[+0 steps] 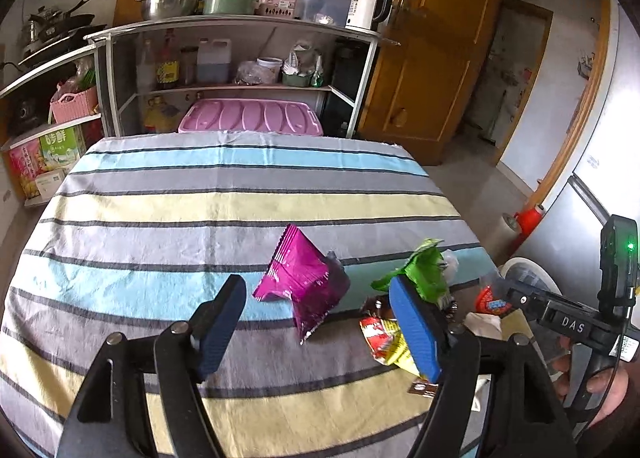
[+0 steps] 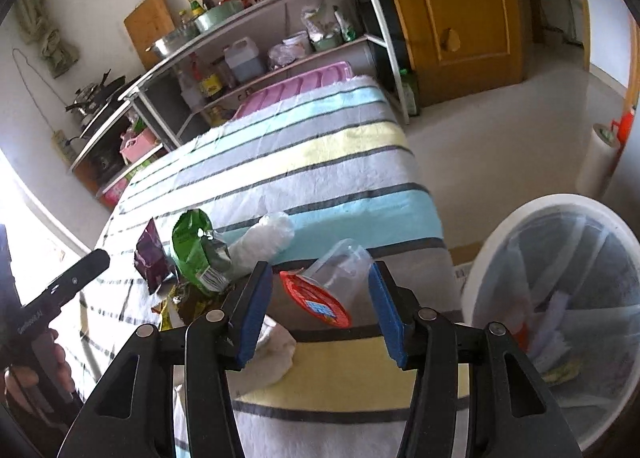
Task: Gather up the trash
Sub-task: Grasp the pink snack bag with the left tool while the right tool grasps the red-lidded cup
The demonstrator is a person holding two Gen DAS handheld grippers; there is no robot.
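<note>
Trash lies on the striped tablecloth (image 1: 160, 201). A magenta foil wrapper (image 1: 304, 282) lies just ahead of my open left gripper (image 1: 316, 322), between its fingers. A green wrapper (image 1: 424, 270), a red-yellow wrapper (image 1: 384, 342) and a white tissue (image 1: 486, 322) lie to its right. In the right wrist view my open right gripper (image 2: 320, 314) straddles a clear plastic cup with a red lid (image 2: 332, 282) lying on its side. The green wrapper (image 2: 192, 246), the dark magenta wrapper (image 2: 152, 258), a crumpled clear plastic bag (image 2: 264, 238) and a white tissue (image 2: 276, 350) lie nearby.
A white bin with a clear liner (image 2: 560, 298) stands right of the table, holding some trash. Metal shelves with kitchenware (image 1: 240, 57) and a pink lid (image 1: 250, 115) stand behind the table. A wooden door (image 1: 436, 57) is at the right.
</note>
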